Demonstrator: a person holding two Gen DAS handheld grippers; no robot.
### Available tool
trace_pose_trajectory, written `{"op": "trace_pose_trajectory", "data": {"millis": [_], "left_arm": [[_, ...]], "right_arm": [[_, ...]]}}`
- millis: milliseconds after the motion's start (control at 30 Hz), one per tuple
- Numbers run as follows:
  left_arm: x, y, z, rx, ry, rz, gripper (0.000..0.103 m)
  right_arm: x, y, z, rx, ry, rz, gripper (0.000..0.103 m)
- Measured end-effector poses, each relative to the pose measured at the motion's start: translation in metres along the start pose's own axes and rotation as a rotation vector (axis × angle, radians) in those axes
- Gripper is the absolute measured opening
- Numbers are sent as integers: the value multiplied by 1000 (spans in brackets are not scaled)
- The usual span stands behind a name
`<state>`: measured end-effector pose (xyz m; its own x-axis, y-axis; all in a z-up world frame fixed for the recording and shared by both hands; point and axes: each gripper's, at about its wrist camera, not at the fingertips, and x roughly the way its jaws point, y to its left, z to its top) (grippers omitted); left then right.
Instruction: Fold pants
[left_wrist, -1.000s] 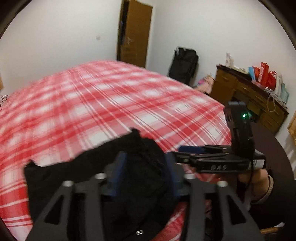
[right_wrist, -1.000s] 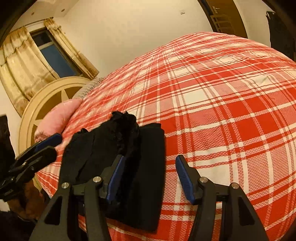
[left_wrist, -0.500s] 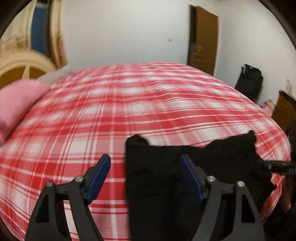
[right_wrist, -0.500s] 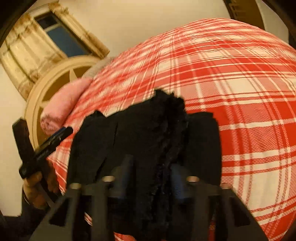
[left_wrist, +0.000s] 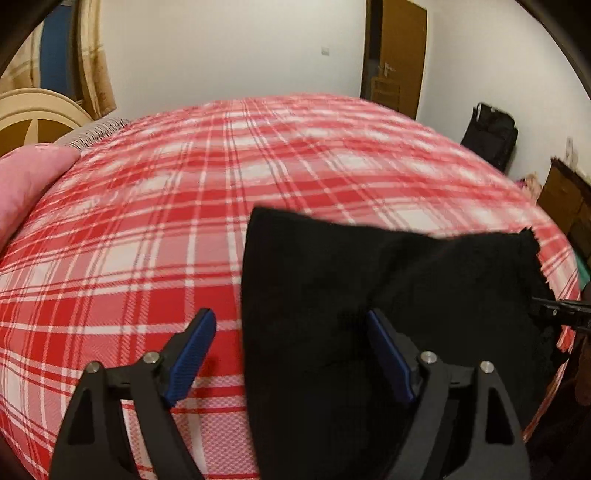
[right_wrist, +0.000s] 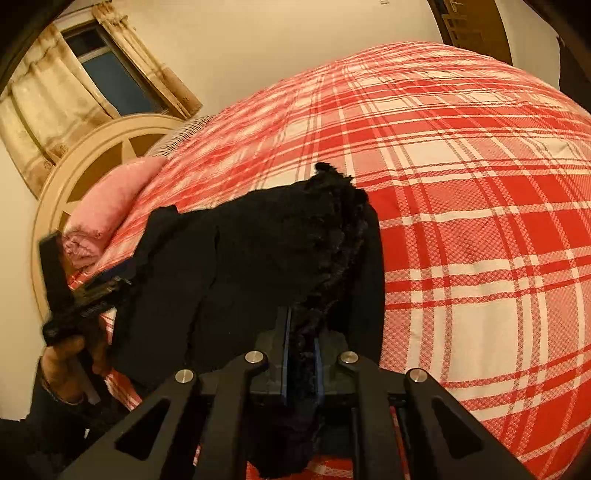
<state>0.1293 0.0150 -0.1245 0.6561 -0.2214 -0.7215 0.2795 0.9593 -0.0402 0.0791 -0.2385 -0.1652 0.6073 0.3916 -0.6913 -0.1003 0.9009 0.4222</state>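
Note:
Black pants (left_wrist: 369, 280) lie folded near the front edge of a bed with a red plaid cover (left_wrist: 184, 206). My left gripper (left_wrist: 291, 343) is open and low over the bed; the pants' left edge runs between its blue pads, with the right pad (left_wrist: 388, 358) over the cloth. My right gripper (right_wrist: 301, 354) is shut on the pants' (right_wrist: 258, 251) fuzzy edge, where the cloth bunches up between its fingers. Each gripper shows in the other's view: the right gripper (left_wrist: 550, 310) at the pants' right end, the left gripper (right_wrist: 110, 284) held by a hand (right_wrist: 62, 354).
A pink pillow (left_wrist: 26, 184) and a round cream headboard (right_wrist: 74, 170) are at the bed's left end, under a curtained window (right_wrist: 107, 70). A brown door (left_wrist: 395, 59), a black bag (left_wrist: 491, 133) and a wooden dresser (left_wrist: 565, 199) stand along the far and right walls.
My left gripper has let go of the pants, opened and swung to their left edge. My right gripper has closed on the fuzzy edge and lifted it slightly.

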Motion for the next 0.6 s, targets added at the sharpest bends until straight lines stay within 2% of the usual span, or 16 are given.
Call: {"op": "trace_pose_trajectory", "data": {"millis": [167,233,300,333,400,467,533,600], "left_arm": [[0,3,-1,-10,7,-6,88],[-1,3,-1,-7,8,-2,89],[0,1,-1,-4,11,-1,89],[-1,0,-1,-2,7,-3,89],[0,-1,-1,1,11,-4,89],[1,-4,0,8,12,-5,89],[1,-5,0,11,14,-2,89],[3,-4,0,7,18,-1,91]], "right_arm": [[0,7,0,-44,-5,-40,12],[-5,10,5,-56,-16,-68,30],[-15,23,15,-97,-67,-133,37],[-23,33,22,-129,-113,-154,38],[-31,53,38,-174,-174,-128,42],[-27,73,53,-207,-195,-47,51],[-11,86,62,-245,-170,18,54],[16,94,67,-265,-104,-9,54]]}}
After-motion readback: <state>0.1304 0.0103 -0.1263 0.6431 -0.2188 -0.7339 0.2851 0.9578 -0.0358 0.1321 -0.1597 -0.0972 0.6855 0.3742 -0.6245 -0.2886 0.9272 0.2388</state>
